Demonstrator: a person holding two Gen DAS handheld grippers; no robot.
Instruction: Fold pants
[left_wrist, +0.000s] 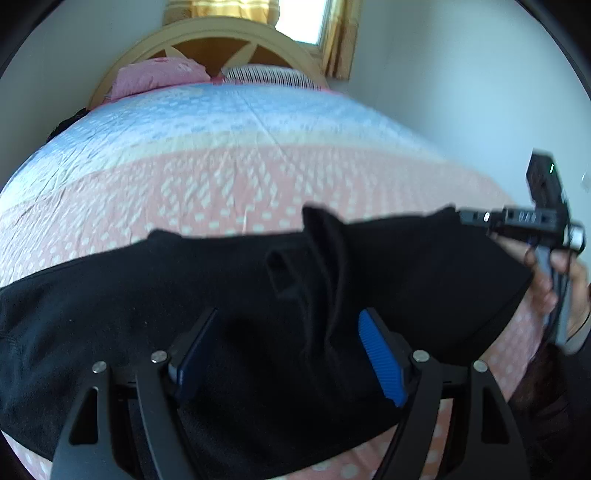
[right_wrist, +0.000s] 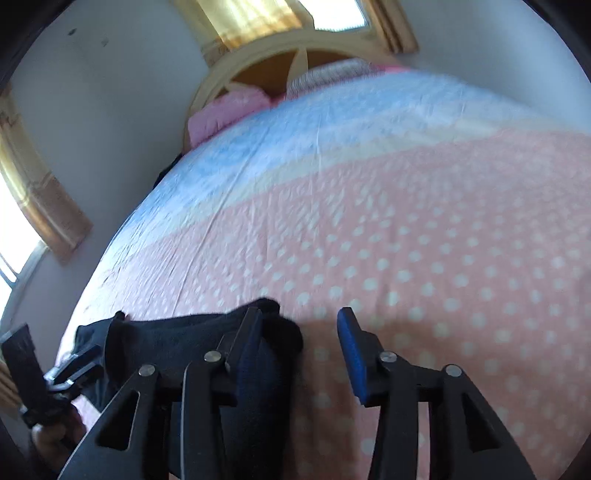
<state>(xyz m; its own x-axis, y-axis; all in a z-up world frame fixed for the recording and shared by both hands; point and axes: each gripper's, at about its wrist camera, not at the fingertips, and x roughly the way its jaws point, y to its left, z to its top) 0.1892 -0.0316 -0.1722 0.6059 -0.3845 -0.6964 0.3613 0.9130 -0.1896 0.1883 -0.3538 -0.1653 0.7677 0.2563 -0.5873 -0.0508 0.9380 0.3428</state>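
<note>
Centrally, a pair of black pants (left_wrist: 229, 280) lies on a bed, stretched as a long dark band across the near part of the pink, white-dotted bedspread (left_wrist: 229, 184). In the left wrist view its long axis runs from side to side, with a raised ridge of bunched cloth (left_wrist: 325, 258) near the middle and a straight edge at the right end.

The left tool (left_wrist: 284, 354) hangs directly above the middle of the band, pointing down at it. Its two blue-padded fingers stand wide apart with dark cloth under the gap, and neither pad presses on the fabric: released, holding nothing.

The right tool (right_wrist: 299, 354) sits at the band's right end. In its own view the pants (right_wrist: 177, 339) lie to the left, reaching only as far as its left finger; the gap between the fingers shows bare bedspread (right_wrist: 424, 229). It too is released, its fingers parted and gripping nothing. Whether the left finger touches the cloth cannot be told. A hand (left_wrist: 569, 291) holds this tool's handle.

So the left tool is nearer the garment's middle, the right nearer its end; any fold across the length would likely begin from that end.

Beyond, the bedspread turns pale blue, then comes a pink pillow (left_wrist: 159, 75), a curved wooden headboard (left_wrist: 229, 33), a white wall and a window with yellow curtains (left_wrist: 221, 9).
</note>
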